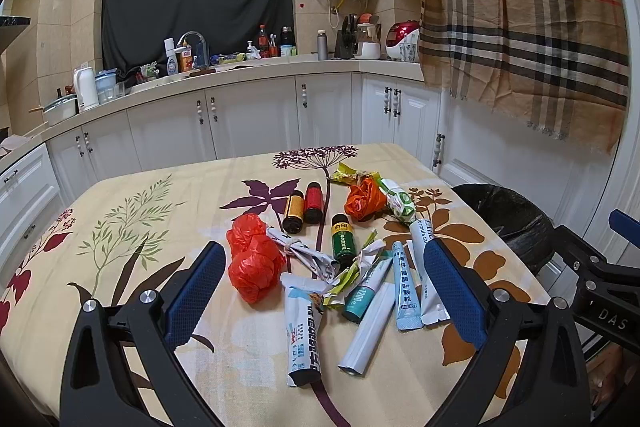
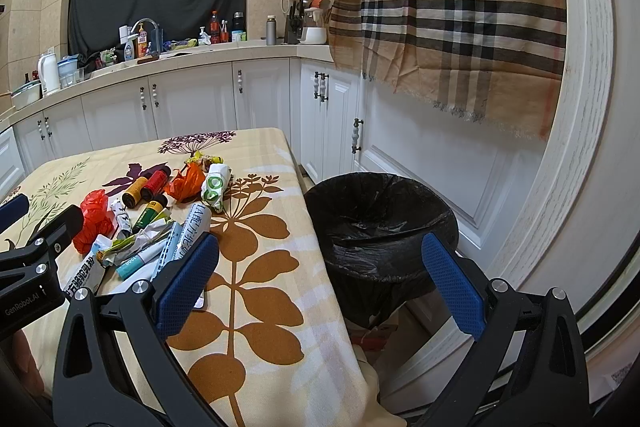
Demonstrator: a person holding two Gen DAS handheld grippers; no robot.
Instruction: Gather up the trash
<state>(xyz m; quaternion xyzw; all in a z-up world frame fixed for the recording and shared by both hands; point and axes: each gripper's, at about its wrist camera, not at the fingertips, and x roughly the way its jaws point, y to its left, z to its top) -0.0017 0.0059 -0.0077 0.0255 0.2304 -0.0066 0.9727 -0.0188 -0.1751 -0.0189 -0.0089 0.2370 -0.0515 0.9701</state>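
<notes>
The left gripper (image 1: 324,287) is wide open above a pile of trash on the table (image 1: 120,227): red bags (image 1: 252,259), small bottles (image 1: 304,207), sachets (image 1: 406,291). A black bin (image 1: 508,219) stands beside.

I am looking down at the table (image 1: 120,227), which is wearing a cream cloth printed with leaves and flowers. Lying on it in a loose heap are red plastic bags (image 1: 250,263), an orange bag (image 1: 364,201), three small bottles (image 1: 312,203), crumpled wrappers (image 1: 360,263) and flat sachets (image 1: 406,291).
</notes>
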